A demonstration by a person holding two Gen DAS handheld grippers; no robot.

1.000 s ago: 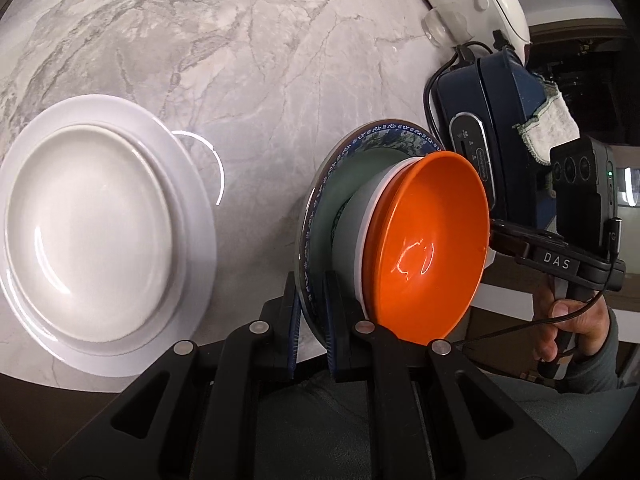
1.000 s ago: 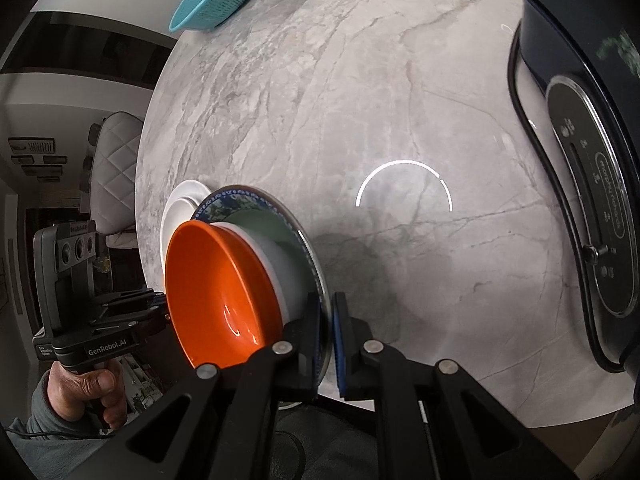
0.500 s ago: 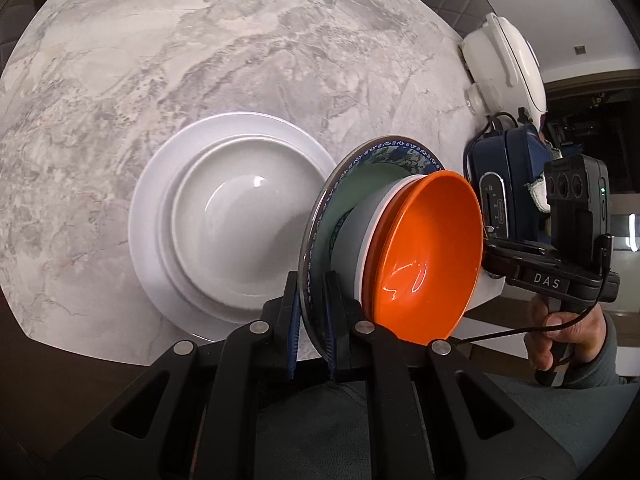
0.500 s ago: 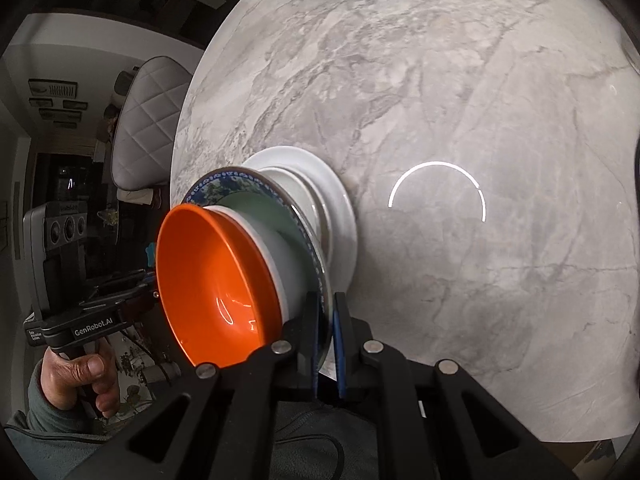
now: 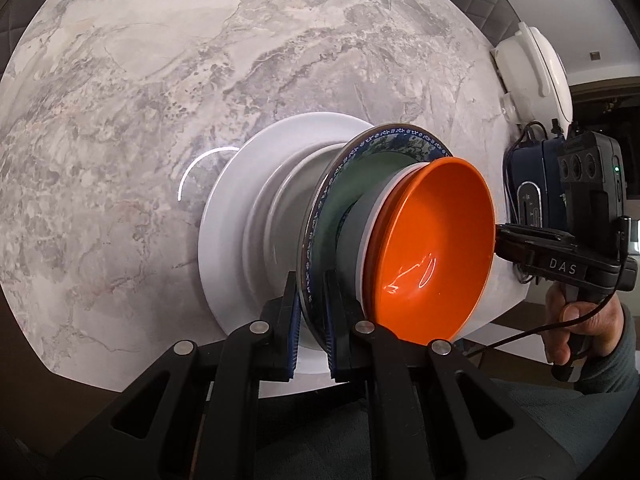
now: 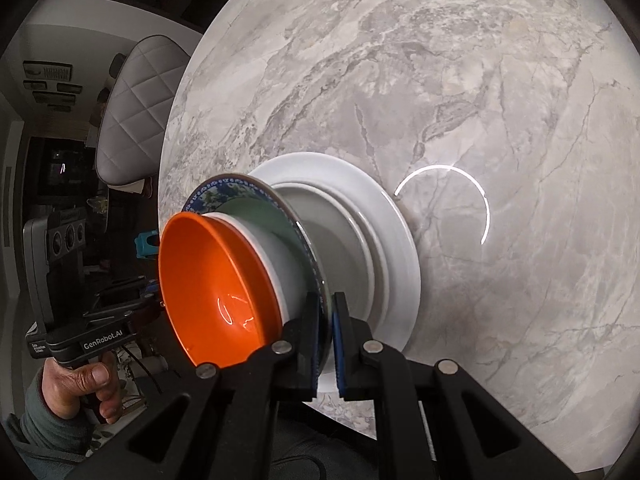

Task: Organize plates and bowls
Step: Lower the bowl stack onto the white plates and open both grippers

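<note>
Both grippers pinch the rim of a blue-patterned plate [image 5: 394, 140] from opposite sides. On it sit a white bowl [image 5: 362, 220] and an orange bowl [image 5: 436, 240] nested inside. My left gripper [image 5: 310, 316] is shut on the plate's rim, and so is my right gripper [image 6: 327, 332]. The plate [image 6: 224, 196] with the orange bowl [image 6: 216, 280] hovers just over a white plate [image 5: 224, 232] with a white dish [image 5: 276, 200] on the marble table. The white plate [image 6: 396, 240] also shows in the right wrist view.
The round marble table [image 5: 160, 80] extends beyond the stack. A white appliance [image 5: 532, 64] and a dark blue appliance [image 5: 528, 196] with cables stand at the right edge. A grey quilted chair [image 6: 136, 104] stands beside the table.
The held plate with its bowls has moved over the white plate and dish, which now lie directly beneath it. Both grippers stayed shut on the rim.
</note>
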